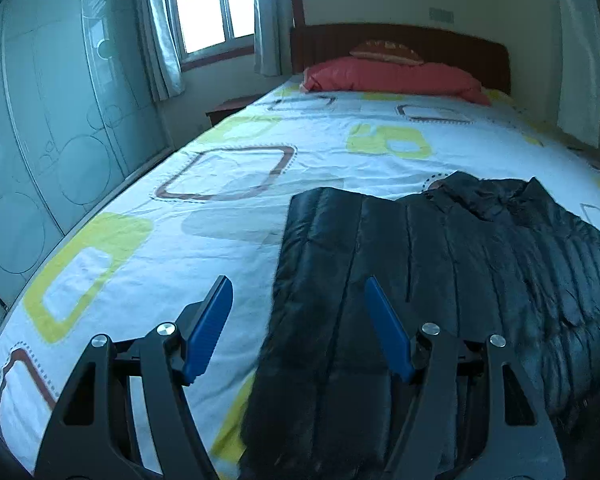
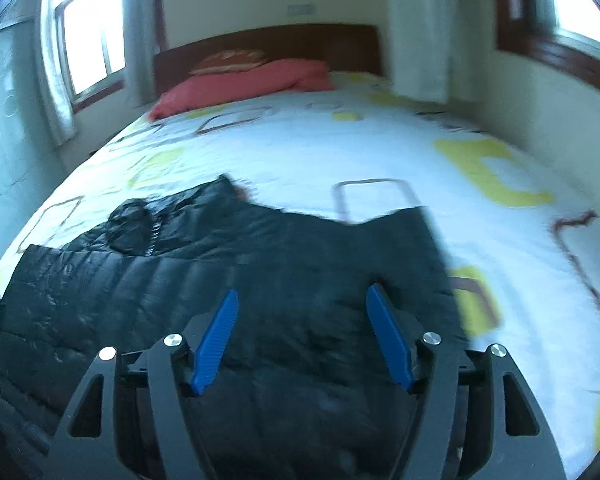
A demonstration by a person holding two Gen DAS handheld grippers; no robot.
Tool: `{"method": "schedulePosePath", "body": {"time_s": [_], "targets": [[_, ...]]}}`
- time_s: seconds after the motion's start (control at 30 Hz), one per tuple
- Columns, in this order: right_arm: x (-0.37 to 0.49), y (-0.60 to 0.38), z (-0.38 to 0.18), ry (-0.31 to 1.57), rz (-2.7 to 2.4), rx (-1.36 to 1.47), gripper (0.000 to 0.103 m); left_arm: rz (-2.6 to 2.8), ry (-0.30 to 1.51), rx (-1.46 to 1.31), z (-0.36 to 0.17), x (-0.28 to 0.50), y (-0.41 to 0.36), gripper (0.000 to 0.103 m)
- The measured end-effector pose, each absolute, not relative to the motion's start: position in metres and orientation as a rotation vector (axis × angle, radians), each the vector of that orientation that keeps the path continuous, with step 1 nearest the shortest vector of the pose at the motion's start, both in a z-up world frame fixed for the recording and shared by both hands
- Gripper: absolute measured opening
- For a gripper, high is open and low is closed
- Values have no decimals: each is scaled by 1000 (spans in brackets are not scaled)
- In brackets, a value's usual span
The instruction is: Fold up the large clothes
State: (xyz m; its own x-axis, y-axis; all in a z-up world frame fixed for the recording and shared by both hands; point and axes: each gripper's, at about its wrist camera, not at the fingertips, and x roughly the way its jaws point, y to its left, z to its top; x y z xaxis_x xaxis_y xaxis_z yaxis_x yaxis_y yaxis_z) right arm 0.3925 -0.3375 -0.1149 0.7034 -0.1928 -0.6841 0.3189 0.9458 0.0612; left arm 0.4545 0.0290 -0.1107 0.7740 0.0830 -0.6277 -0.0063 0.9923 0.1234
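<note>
A black quilted puffer jacket [image 1: 440,280] lies flat on the bed, its collar toward the headboard. In the left wrist view my left gripper [image 1: 298,284] hangs open over the jacket's left edge, nothing between its blue pads. The right wrist view shows the same jacket [image 2: 228,280], with the zipper and collar at upper left and a sleeve folded in along its right side. My right gripper [image 2: 302,292] stands open above the jacket's right part, with nothing between its pads.
The bed sheet [image 1: 236,208] is white with yellow and brown squares. A red pillow [image 1: 392,78] lies by the dark headboard [image 1: 400,40]. A wardrobe [image 1: 52,140] runs along the left, windows [image 1: 208,4] stand behind, and a curtain [image 2: 420,28] hangs at the right.
</note>
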Motion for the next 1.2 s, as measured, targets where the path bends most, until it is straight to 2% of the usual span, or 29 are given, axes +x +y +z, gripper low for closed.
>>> {"method": "schedulePosePath", "body": {"time_s": [0.13,0.23,0.47,0.6,0.8,1.0,1.1,1.2], "targets": [[419,-334,-151,849,-288,163,63,62,788,113,-137,483,25,69],[419,-337,-160,854,-283,184,65,47,854,100,-156,494,25,69],[382,-332,-152,798,-320,152,64,42,796,58,-131,459,32,64],[380,-331,-178,839,-320,147,66,40,859,66,-153,456,30,66],[385,-311,-143,759,-308,140,66,44,771,36,-123,440,10,65],[420,-282,-160,817,-244,99,66,74,789,75,-136,460,-17,72],[426,-284,-174,811,-248,92,70,113,837,73,-152,472,-7,77],[426,-287,-170,816,-235,116,71,129,873,9,-155,476,10,77]]}}
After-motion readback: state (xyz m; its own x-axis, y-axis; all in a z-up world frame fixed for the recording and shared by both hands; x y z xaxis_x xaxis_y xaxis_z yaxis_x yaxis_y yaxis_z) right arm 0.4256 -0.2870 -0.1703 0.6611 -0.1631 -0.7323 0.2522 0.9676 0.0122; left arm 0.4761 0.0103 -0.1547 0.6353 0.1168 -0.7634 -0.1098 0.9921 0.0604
